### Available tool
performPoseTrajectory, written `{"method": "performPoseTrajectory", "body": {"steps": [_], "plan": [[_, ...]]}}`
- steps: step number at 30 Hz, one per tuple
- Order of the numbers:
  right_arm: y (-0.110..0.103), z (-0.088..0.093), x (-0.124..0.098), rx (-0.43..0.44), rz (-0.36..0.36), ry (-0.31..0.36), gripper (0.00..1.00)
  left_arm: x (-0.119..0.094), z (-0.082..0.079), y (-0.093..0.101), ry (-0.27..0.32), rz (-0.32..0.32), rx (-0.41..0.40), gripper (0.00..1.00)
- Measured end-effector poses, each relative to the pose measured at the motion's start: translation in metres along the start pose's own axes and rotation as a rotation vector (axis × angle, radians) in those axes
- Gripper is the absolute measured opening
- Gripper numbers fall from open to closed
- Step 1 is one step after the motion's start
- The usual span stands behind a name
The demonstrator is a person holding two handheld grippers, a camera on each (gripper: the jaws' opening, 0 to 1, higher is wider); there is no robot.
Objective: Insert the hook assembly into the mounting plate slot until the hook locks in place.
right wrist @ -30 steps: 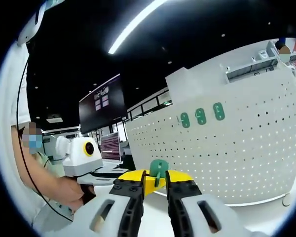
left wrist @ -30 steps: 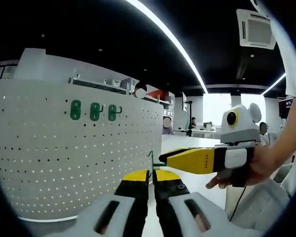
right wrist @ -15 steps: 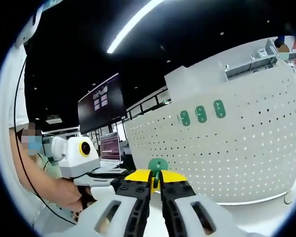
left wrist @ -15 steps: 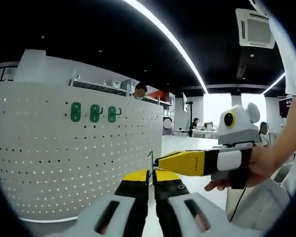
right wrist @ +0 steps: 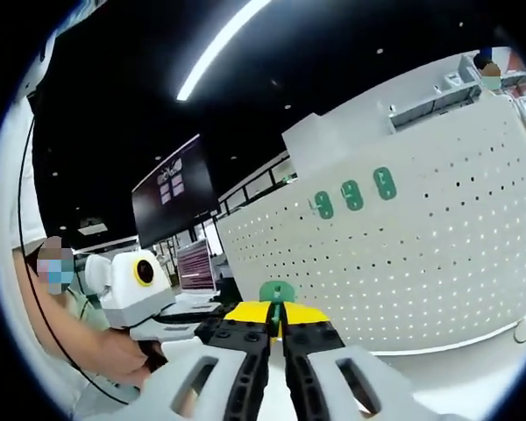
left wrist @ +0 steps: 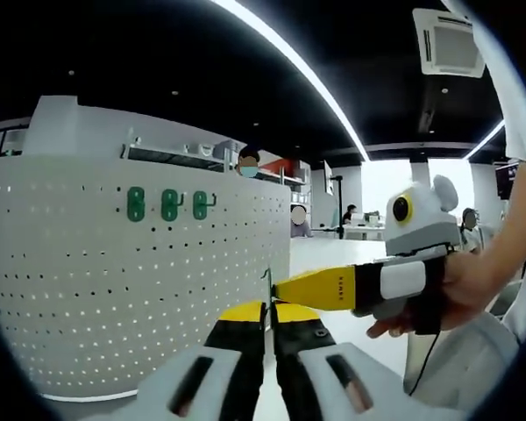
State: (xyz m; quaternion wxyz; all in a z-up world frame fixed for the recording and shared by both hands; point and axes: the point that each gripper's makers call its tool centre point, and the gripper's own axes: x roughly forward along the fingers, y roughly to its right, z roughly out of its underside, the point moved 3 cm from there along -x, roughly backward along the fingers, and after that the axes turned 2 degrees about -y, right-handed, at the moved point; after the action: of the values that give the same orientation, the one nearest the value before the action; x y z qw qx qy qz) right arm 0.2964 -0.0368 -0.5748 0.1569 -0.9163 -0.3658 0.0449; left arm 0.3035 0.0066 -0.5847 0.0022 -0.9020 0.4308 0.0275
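Well apart: gripped green hook assembly and pegboard's edge.

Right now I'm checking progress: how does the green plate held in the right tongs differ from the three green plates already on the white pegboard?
The green plastic plate in the right tongs is off the board, clamped between shut yellow tips; the three green plates on the white perforated pegboard are mounted in a row. It shows partly, tips hiding its lower end; they show whole. All share the green colour.
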Motion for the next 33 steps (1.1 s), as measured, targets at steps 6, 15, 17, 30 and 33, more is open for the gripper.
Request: {"method": "performPoseTrajectory", "body": {"steps": [6,15,17,30,33], "plan": [[0.000,0.000,-0.001,0.029,0.003,-0.003,0.00,-0.001,0.001,0.000,-0.002,0.001,-0.002,0.02],[0.002,0.000,-0.002,0.041,0.011,-0.004,0.00,0.001,0.000,0.001,0.003,0.005,-0.006,0.02],[0.001,-0.001,-0.002,0.043,0.012,-0.002,0.00,0.001,0.000,0.001,0.010,0.004,-0.001,0.03],[0.002,0.000,-0.003,0.042,0.011,-0.016,0.00,0.002,0.007,0.000,-0.024,0.031,-0.025,0.21],[0.002,0.000,-0.004,0.045,0.010,-0.017,0.00,0.001,0.011,-0.001,-0.037,0.034,-0.030,0.30]]}}
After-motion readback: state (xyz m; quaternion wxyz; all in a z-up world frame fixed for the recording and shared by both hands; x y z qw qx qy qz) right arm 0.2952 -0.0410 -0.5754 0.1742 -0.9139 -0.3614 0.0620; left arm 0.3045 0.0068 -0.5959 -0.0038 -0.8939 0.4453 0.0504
